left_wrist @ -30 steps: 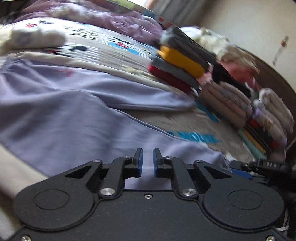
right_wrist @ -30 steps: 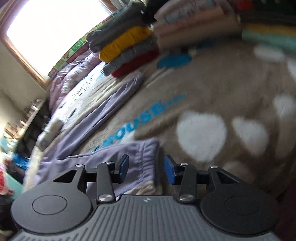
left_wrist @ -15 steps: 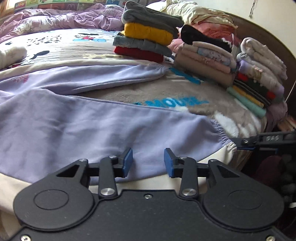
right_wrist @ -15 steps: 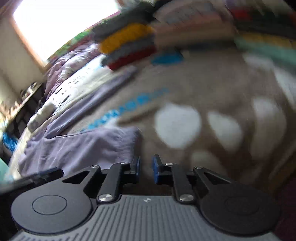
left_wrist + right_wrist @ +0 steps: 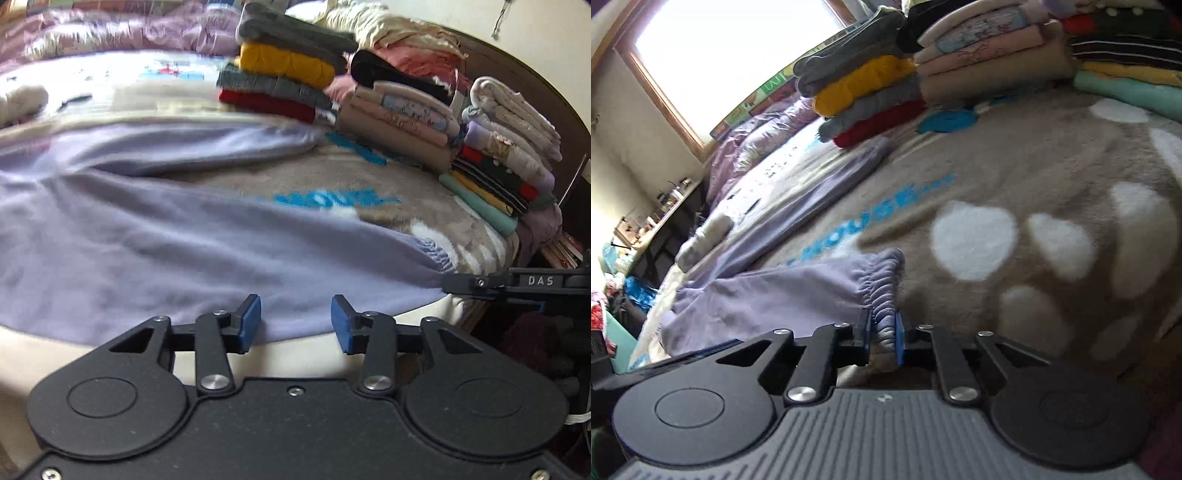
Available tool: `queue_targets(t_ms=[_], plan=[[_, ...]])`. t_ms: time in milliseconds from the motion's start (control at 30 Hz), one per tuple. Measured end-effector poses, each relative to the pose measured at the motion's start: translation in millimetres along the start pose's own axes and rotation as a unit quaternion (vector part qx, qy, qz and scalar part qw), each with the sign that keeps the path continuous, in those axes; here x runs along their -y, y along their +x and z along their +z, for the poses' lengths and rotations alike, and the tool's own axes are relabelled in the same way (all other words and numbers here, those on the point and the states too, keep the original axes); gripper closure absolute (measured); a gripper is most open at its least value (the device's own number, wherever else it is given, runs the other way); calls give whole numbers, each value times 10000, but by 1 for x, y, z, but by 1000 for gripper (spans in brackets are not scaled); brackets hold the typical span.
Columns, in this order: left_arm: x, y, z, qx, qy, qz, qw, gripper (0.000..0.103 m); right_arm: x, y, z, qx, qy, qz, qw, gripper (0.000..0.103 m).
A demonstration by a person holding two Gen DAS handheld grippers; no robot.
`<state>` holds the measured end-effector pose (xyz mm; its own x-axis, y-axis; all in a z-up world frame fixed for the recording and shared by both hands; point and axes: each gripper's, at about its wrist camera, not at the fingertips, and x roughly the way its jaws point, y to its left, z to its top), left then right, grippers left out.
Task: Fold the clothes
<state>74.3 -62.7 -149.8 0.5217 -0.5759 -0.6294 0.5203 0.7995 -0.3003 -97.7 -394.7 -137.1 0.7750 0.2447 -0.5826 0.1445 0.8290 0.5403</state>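
Now right tool (image 5: 882, 338) closing on trouser cuff (image 5: 882, 280); left tool (image 5: 295, 319) opening, beside the hem.

Both tongs were built from matte black linkages fastened with silver screws and tipped with blue pads. "DAS" was printed on the right tongs (image 5: 517, 282); the left tongs (image 5: 295, 321) bore round bosses.
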Motion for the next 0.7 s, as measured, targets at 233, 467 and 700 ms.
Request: queue_targets(t_ms=[233,467,700], plan=[[-39,-40,11,894,-675,595,9919,62,-8,-9,-3,272,-231,-123,9993,80],[-105,-77,-1,1451,-1778,1618,9598,62,-48,7,8,727,-1348,54,9882,80],[-163,-104,-14,1397,-2756,2097,9276,69,-56,66,2,35,-2084,-383,9773,81]])
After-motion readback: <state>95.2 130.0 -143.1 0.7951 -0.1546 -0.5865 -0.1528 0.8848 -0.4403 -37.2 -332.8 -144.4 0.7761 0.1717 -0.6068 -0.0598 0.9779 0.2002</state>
